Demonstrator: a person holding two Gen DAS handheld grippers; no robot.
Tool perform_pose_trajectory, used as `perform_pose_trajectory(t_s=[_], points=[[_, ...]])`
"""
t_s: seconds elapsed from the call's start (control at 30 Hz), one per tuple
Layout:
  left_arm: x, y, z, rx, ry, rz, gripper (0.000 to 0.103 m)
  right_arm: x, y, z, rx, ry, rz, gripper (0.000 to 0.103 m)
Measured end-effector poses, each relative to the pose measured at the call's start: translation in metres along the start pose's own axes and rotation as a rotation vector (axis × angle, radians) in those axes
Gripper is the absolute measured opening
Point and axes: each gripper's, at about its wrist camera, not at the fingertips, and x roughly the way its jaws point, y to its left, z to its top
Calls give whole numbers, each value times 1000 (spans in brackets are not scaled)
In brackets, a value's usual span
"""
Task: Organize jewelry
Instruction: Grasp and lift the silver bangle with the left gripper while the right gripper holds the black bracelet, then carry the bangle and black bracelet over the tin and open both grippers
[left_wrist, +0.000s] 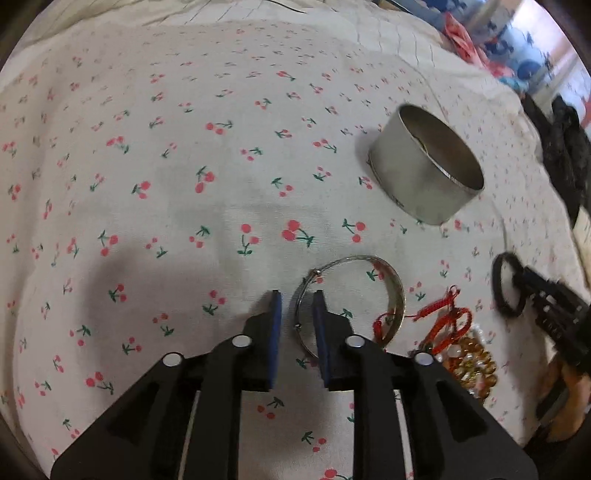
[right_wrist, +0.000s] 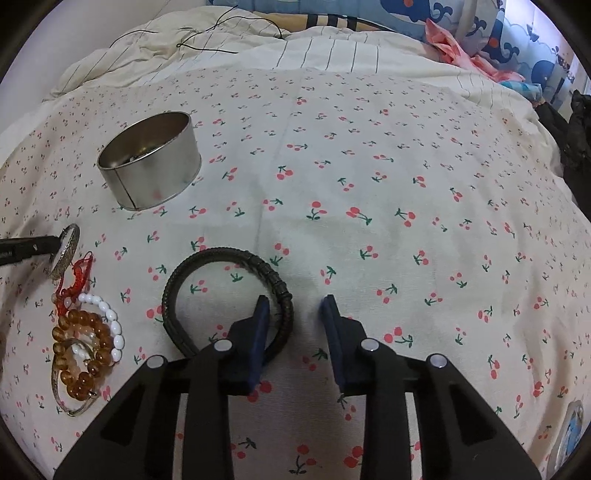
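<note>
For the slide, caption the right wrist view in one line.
Right gripper straddles the black braided bracelet on the cherry-print sheet; round tin behind, beaded bracelets at left.

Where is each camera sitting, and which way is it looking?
Left wrist view: sits on the left tool, looking down at the cherry cloth; a silver bangle lies around its right finger.
Right wrist view: sits on the right tool, looking down at a black bracelet; only that tool and the other tool's tip show.
Both see the metal tin, the red cord and the amber beads.
</note>
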Motion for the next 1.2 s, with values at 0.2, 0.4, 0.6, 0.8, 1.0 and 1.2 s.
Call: perform_pose_trajectory(t_s=[0.2, 0.4, 0.6, 0.8, 1.0, 1.2], points=[[3, -11, 0, 67, -32, 71, 45, -8, -6, 3, 20, -30, 27, 12], [-10, -22, -4, 110, -77, -23, 2, -26, -4, 6, 30, -103, 36, 11], [-30, -12, -2, 58, -130, -94, 2, -42, -7, 9, 70, -166, 89, 10], [-32, -7, -2, 33, -131, -152, 3, -62, -8, 16, 86, -253, 131, 10], [-54, -25, 19, 40, -190, -214, 4, -61, 6, 42, 56, -281, 172, 10], [-56, -55, 65, 67, -223, -243, 4, -53, 29, 72, 1, -308, 149, 10]])
